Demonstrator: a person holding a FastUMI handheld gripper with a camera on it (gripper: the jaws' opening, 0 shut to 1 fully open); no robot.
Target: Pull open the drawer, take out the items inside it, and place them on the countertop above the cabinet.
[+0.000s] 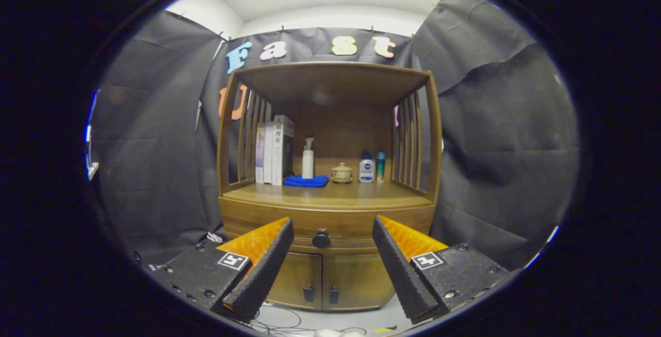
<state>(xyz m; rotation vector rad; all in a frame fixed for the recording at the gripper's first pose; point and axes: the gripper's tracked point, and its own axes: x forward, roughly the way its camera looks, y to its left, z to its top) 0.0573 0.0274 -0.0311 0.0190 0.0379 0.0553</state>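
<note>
Tool [333,234] fingers spread apart, nothing held. I'm lined up on the drawer [325,226], which is closed; its knob [321,238] sits between the fingers, just beyond them. Approach step. Next, I reckon: move in, clamp the knob, pull straight back.

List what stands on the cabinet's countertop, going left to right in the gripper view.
Books → blue cloth with the pump bottle standing on it → small lidded ceramic pot → white bottle with a blue cap → teal bottle. The gripper is open, the closed drawer's knob showing between its fingers.
</note>
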